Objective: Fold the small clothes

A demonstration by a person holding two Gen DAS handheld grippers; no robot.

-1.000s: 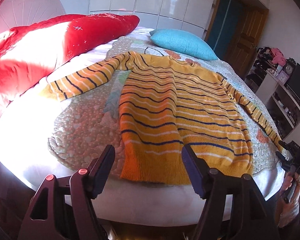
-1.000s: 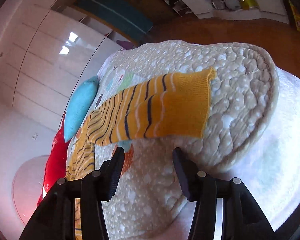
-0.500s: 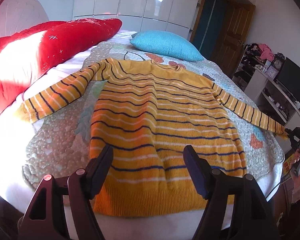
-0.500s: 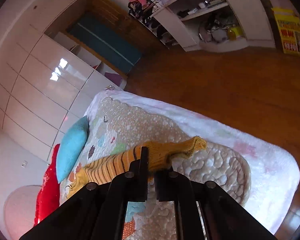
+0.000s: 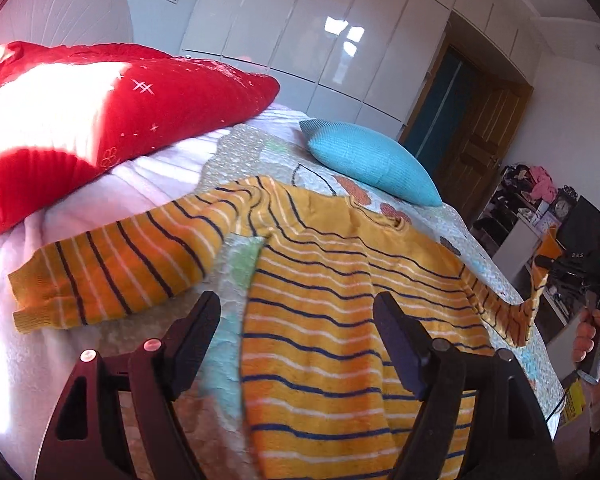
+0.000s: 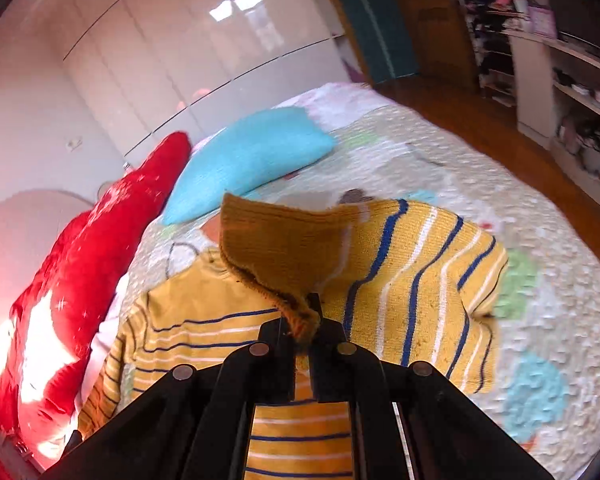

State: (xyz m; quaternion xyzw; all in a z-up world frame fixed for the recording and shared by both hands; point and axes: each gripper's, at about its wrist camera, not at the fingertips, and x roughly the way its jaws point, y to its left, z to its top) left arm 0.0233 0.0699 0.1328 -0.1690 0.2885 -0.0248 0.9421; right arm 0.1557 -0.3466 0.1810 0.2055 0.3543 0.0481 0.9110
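A yellow sweater with navy and white stripes (image 5: 332,304) lies flat on the quilt of a bed. Its left sleeve (image 5: 112,268) stretches out to the left. My left gripper (image 5: 296,328) is open and empty, hovering over the sweater's left side near the armpit. My right gripper (image 6: 306,320) is shut on the cuff (image 6: 276,248) of the right sleeve (image 6: 416,280) and holds it lifted above the sweater's body (image 6: 228,332). In the left wrist view the raised sleeve (image 5: 512,312) hangs from the right gripper at the far right.
A red duvet (image 5: 100,120) lies at the bed's left. A blue pillow (image 5: 372,160) sits at the head, beyond the collar. White wardrobes (image 5: 320,40) stand behind. Shelves (image 6: 572,92) and a wooden floor (image 6: 480,120) lie right of the bed.
My right gripper closed on the right cuff and lifted it up and inward over the sweater. My left gripper moved forward and left toward the left armpit, still open.
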